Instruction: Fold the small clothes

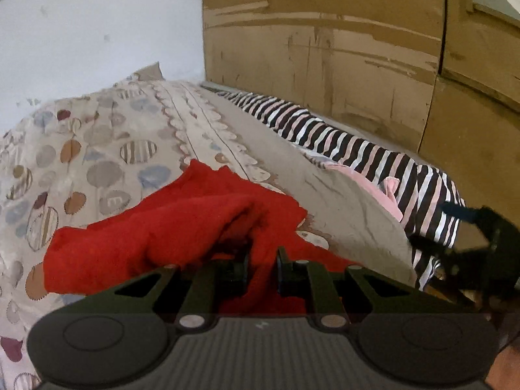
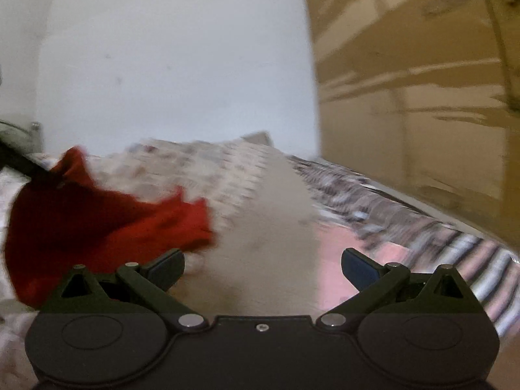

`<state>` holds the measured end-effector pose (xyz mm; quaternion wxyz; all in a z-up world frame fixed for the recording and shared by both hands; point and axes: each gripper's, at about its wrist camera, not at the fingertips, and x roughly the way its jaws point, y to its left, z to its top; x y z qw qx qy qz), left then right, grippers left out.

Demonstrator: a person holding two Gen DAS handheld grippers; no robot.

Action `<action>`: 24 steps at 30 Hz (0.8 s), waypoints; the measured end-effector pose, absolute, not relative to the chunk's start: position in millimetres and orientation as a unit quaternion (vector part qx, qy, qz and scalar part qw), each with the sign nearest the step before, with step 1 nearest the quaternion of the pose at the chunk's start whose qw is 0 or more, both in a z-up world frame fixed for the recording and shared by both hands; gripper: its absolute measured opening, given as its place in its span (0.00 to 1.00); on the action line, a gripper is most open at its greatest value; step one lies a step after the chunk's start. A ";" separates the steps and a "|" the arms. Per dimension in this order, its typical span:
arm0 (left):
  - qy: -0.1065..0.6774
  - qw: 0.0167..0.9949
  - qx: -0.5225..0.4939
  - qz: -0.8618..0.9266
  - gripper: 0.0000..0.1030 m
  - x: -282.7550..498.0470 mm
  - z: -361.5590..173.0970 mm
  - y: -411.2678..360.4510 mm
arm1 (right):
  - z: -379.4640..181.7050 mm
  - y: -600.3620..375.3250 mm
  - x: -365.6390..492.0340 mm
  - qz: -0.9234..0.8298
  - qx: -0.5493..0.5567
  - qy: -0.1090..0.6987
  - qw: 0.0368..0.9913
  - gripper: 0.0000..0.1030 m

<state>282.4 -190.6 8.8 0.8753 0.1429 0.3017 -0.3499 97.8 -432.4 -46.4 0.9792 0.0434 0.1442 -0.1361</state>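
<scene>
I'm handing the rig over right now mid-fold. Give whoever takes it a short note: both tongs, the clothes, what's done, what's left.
Left tongs: shut on the red garment, bunched and partly lifted off the patterned bedspread.
Right tongs: open and empty, over the bedspread to the right of the red piece.
Striped garment and pink garment lie along the cardboard side, untouched.
Done: red piece picked up.
Left: no fold shows yet; spread and fold the red, then the others.
</scene>
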 end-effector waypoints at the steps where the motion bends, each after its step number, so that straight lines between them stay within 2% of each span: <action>1: 0.292 0.878 0.142 -0.351 0.20 279.8 8.2 -188.1 | -47.0 -439.7 94.4 -0.147 0.049 0.147 0.977 1.00; 3: 0.280 0.882 0.129 -0.356 0.38 275.3 10.1 -183.1 | -47.7 -450.9 89.2 -0.163 0.061 0.153 0.973 1.00; 5: 0.269 0.886 0.107 -0.363 0.70 268.9 14.4 -175.1 | -49.1 -458.3 87.8 -0.175 0.074 0.156 0.969 1.00; 7: 0.263 0.888 0.089 -0.367 0.87 266.6 20.1 -169.8 | -49.3 -459.6 85.6 -0.182 0.082 0.155 0.967 1.00; 8: 0.265 0.889 0.081 -0.365 0.93 264.5 22.6 -168.4 | -49.1 -459.2 86.5 -0.183 0.086 0.155 0.967 1.00; 19: 0.258 0.909 0.014 -0.327 0.99 239.7 20.7 -128.6 | -34.7 -434.7 93.6 -0.164 0.058 0.163 0.971 1.00; 22: 0.256 0.912 0.001 -0.319 0.99 246.1 20.4 -120.5 | -31.1 -433.7 94.1 -0.166 0.053 0.165 0.971 1.00; 24: 0.252 0.916 -0.001 -0.314 0.94 252.6 19.7 -120.3 | -30.1 -433.6 93.3 -0.169 0.055 0.164 0.970 1.00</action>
